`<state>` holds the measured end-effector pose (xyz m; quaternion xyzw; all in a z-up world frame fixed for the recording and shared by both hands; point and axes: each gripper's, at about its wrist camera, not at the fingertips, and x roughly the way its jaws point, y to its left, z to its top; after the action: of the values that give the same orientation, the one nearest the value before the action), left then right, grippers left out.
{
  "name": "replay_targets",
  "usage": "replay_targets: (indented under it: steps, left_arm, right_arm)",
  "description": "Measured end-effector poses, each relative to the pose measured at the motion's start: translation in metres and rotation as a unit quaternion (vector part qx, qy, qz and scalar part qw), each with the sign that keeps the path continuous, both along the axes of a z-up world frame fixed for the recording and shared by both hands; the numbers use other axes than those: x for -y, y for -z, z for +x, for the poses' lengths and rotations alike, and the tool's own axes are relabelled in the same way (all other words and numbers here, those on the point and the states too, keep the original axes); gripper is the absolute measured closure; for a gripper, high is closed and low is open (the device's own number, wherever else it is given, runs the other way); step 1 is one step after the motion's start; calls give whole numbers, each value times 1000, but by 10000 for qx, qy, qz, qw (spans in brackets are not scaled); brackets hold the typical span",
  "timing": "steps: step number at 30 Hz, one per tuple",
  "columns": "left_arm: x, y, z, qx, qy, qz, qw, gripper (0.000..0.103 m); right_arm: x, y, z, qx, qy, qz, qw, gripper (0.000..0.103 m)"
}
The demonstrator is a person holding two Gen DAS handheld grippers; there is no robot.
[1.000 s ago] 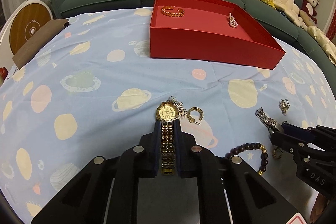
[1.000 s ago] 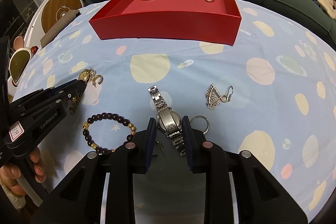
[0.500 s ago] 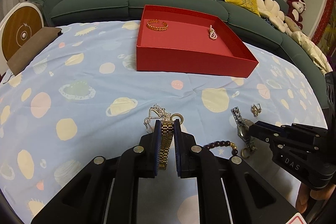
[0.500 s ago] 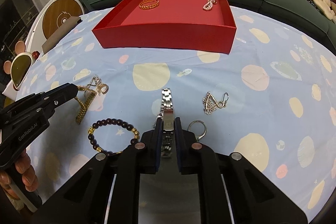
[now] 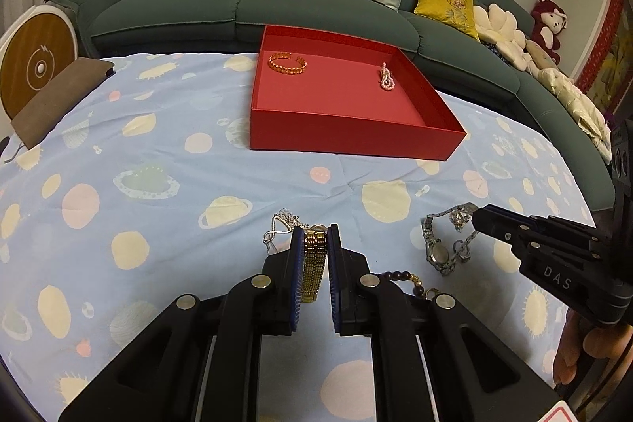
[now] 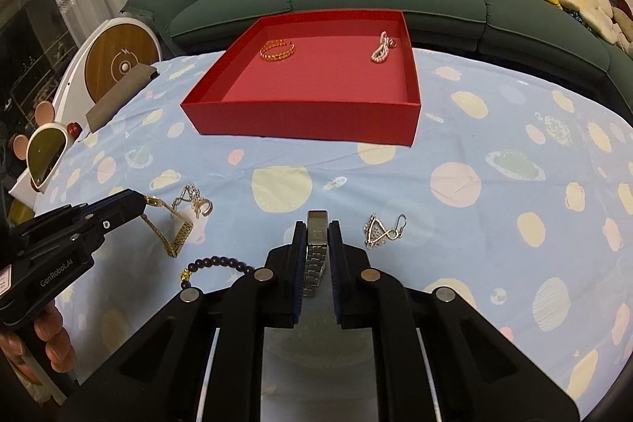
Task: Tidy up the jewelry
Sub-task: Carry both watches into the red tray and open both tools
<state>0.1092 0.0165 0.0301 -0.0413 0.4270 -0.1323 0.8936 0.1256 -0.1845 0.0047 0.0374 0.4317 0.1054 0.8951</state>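
Note:
In the left wrist view my left gripper (image 5: 314, 230) is shut on the band of a gold watch (image 5: 312, 263), held off the cloth. My right gripper (image 6: 317, 224) is shut on the band of a silver watch (image 6: 316, 248). That silver watch (image 5: 437, 252) hangs from the right gripper (image 5: 480, 218) at the right of the left wrist view. The gold watch (image 6: 176, 234) dangles from the left gripper (image 6: 134, 202) at the left of the right wrist view. Beyond both stands a red box (image 5: 356, 141) (image 6: 304, 123) holding a gold bangle (image 5: 287, 63) and a pearl piece (image 5: 387, 78).
On the blue planet-print cloth (image 6: 474, 129) lie a dark bead bracelet (image 6: 215, 262), silver earrings (image 6: 381, 230), a silver pendant with a gold hoop (image 6: 196, 202). A brown pad (image 5: 59, 97) sits at the far left edge. A green sofa (image 5: 316, 6) curves behind.
The right gripper closed on the silver watch. Both grippers then rose, lifting the gold and silver watches off the cloth; the red box now looks farther below.

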Motion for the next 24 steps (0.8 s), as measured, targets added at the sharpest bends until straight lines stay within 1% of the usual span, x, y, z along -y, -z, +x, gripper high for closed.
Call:
replay_targets:
  steps: [11, 16, 18, 20, 24]
  left_arm:
    - [-3, -24, 6, 122, -7, -260, 9996, 94]
    - [0, -43, 16, 278, 33, -202, 9994, 94]
    - [-1, -52, 25, 347, 24, -149, 9993, 94]
    - [-4, -60, 37, 365, 20, -202, 9991, 94]
    - [0, -71, 74, 486, 32, 11, 9988, 94]
  right_arm:
    - [13, -34, 6, 430, 223, 206, 9986, 92]
    - [15, -49, 13, 610, 253, 214, 9976, 92]
    - [18, -54, 19, 655, 298, 224, 9972, 92]
    - [21, -60, 28, 686, 327, 231, 9968, 92]
    - [26, -75, 54, 789, 366, 208, 9960, 92]
